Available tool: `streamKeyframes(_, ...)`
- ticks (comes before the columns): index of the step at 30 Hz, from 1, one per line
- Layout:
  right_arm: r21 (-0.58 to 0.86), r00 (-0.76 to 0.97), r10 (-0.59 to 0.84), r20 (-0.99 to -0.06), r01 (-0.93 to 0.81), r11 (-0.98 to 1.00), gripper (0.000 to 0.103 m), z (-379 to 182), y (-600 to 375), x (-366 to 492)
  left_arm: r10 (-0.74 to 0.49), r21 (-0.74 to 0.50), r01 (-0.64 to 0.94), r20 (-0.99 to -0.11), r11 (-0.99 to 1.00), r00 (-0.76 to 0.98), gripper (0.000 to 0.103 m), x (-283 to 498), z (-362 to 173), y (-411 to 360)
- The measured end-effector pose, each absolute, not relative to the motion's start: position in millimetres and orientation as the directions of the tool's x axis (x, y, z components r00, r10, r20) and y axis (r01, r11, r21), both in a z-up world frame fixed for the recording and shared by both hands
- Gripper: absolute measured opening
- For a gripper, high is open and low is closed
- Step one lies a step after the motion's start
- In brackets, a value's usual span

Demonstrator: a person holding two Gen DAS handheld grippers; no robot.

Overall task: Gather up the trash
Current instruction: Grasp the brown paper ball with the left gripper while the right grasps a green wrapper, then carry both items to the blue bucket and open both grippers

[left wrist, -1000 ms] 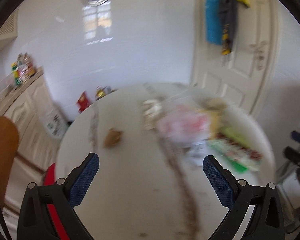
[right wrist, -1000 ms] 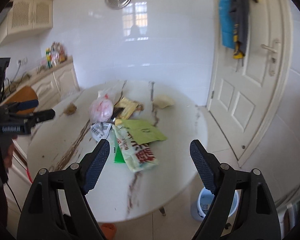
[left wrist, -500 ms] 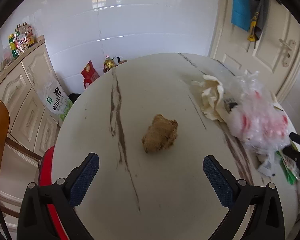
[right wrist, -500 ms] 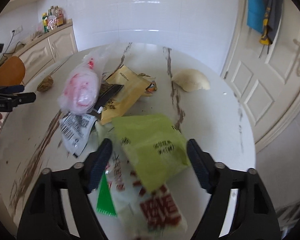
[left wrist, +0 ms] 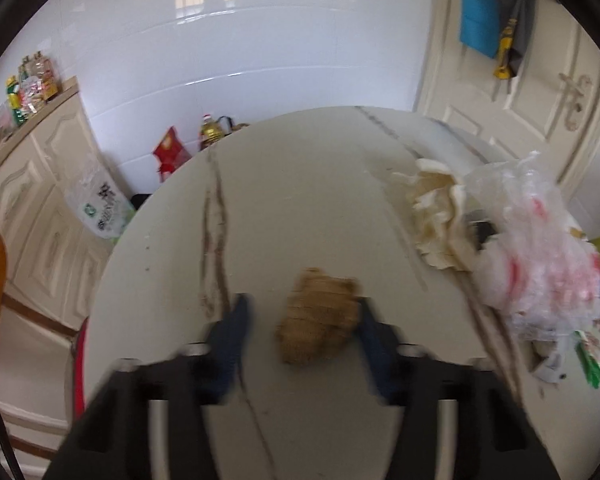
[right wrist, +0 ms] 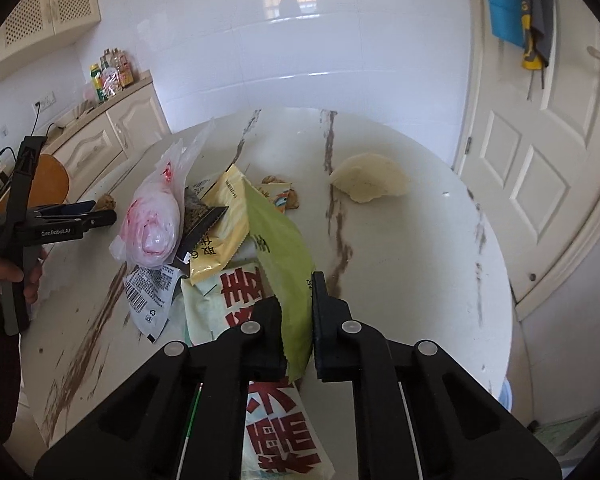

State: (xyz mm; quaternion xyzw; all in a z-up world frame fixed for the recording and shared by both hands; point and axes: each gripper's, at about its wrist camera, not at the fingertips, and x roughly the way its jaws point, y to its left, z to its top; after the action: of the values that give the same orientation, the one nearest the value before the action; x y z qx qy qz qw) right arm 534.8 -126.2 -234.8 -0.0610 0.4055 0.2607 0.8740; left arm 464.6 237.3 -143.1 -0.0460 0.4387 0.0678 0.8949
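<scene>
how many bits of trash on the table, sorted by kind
packets and wrappers: 6 (green packet, yellow packet, red-lettered packet, black wrapper, barcode wrapper, small orange wrapper)
plastic bag: 1
pale wad: 1
brown lump: 1
total: 9

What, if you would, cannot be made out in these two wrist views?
- Left wrist view: motion blur smears the left gripper, so contact with the brown lump is unclear.
- Right wrist view: the right gripper hides the green wrapper edge it pinches.
- Right wrist view: the barcode wrapper print is too small to read.
</scene>
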Motion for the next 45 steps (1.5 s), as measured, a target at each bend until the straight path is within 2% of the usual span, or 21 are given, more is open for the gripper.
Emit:
streamKeyframes(3,0.105,0.542,0.410,-0.734,-0.505,0.857,0.008,-231,-127,530,0.095,-0.021,-0.180,-0.787,0.983,0.610,0.029,457,-141,236)
streamKeyframes(12,0.140,0.581,0.447,-0.680,-0.496,0.857,0.008,-204,-156,498,0.038,-0.049,-0.105,-0.721,0.993,0.692,0.029,406,-90,180)
streamKeyframes(21,0.157,0.655,0.455,-0.603,-0.462,0.873,0.008,-166,-220,441,-0.151,-0.054,0.155,-0.674,0.986,0.724,0.029,382,-55,40)
streamKeyframes(26,0.171,0.698,0.407,-0.589,-0.385,0.907,0.008,-165,-284,410,-0.250,-0.045,0.305,-0.690,0.951,0.679,0.029,390,-59,-58)
streamKeyframes(31,0.202,0.724,0.322,-0.610,-0.251,0.947,0.008,-188,-363,395,-0.317,-0.034,0.434,-0.734,0.900,0.601,0.029,411,-83,-148)
streamKeyframes(35,0.243,0.717,0.275,-0.640,-0.151,0.958,0.009,-219,-418,396,-0.345,-0.039,0.518,-0.788,0.854,0.510,0.029,443,-126,-215)
streamKeyframes(41,0.297,0.668,0.252,-0.700,-0.049,0.954,0.009,-278,-480,420,-0.294,-0.035,0.545,-0.870,0.838,0.396,0.029,522,-213,-270)
streamKeyframes(45,0.327,0.631,0.256,-0.732,-0.003,0.945,0.008,-315,-506,451,-0.261,-0.029,0.538,-0.895,0.843,0.361,0.029,577,-262,-296)
